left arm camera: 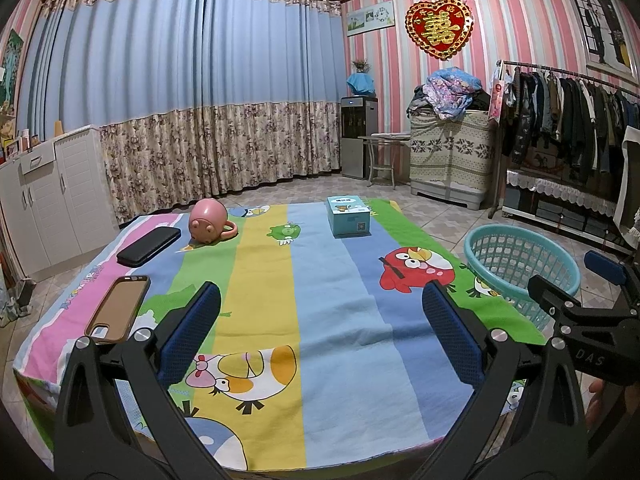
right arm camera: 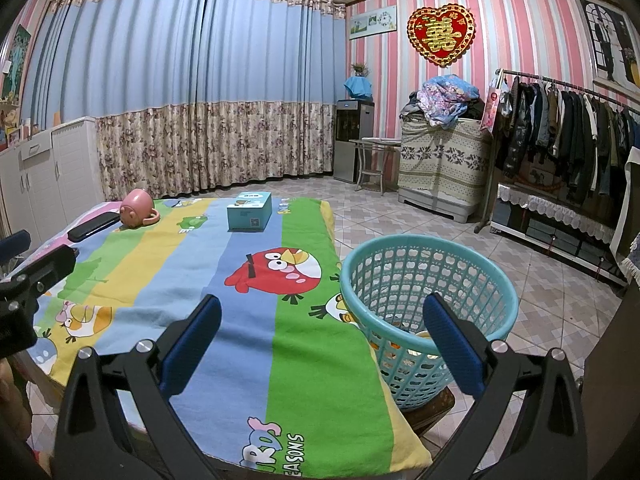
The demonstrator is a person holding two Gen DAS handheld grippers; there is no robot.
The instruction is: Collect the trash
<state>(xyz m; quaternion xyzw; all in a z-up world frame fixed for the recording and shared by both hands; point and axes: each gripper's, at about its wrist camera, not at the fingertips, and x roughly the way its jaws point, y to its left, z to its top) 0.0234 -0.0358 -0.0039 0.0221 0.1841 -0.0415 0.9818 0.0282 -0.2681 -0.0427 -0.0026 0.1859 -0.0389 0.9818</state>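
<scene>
A teal plastic basket (right arm camera: 428, 280) stands on a low stool at the table's right edge, with some yellowish scraps at its bottom; in the left wrist view the basket (left arm camera: 520, 264) shows at the right. My left gripper (left arm camera: 320, 328) hangs open over the near middle of the cartoon cloth (left arm camera: 320, 280), nothing between its blue pads. My right gripper (right arm camera: 322, 336) is open too, its left finger over the cloth (right arm camera: 224, 280) and its right finger over the basket's near rim. It holds nothing.
On the cloth lie a black phone (left arm camera: 149, 246), a brown phone case (left arm camera: 118, 308), a pink pig mug (left arm camera: 208, 222) on its side and a light blue box (left arm camera: 348, 216). White cabinets (left arm camera: 52, 196) stand left; a clothes rack (right arm camera: 568, 120) stands right.
</scene>
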